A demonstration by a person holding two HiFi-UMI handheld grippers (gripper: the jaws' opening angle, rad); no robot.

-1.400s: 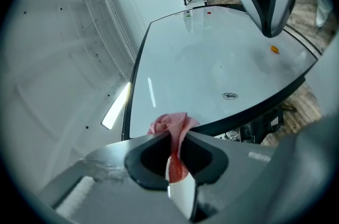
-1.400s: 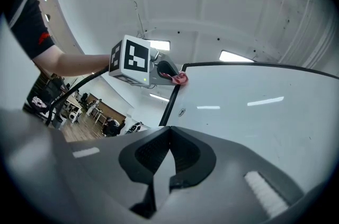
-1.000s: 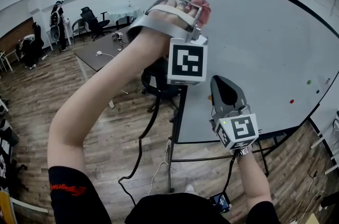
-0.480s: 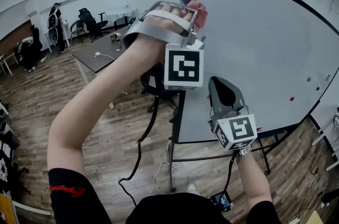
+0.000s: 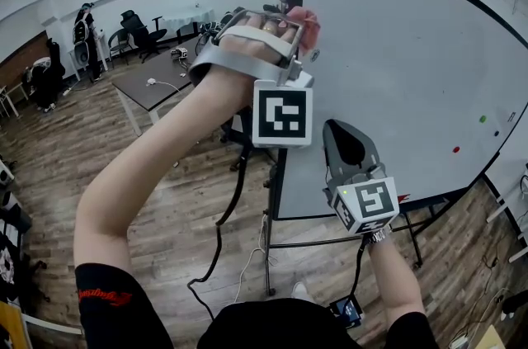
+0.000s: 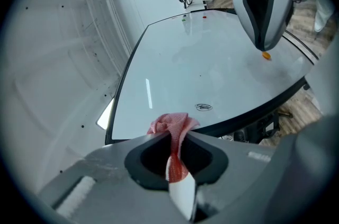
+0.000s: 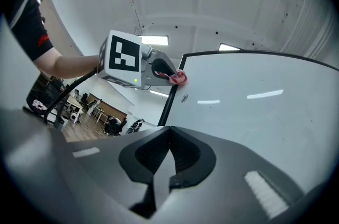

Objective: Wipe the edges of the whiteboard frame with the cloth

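Up high, the left gripper [image 5: 294, 16] is clamped on a small pink-red cloth [image 5: 307, 19]. The cloth is a checked weave, crumpled into a narrow strip. In the left gripper view, the strip [image 6: 173, 135] runs lengthwise between the jaws. Its bunched end pokes out past their tips and points at the whiteboard frame [image 5: 284, 162]. That puffy end sits against the black left edge of the frame, close to the top left corner. The right gripper view shows the cloth [image 7: 178, 78] touching the bar there. Right of that edge, the white whiteboard [image 5: 404, 67] spreads away, with a few small coloured dots far to its right. Lower and nearer, the right gripper [image 5: 350, 143] hangs in front of the board's lower left part. Its jaws are together with nothing between them.
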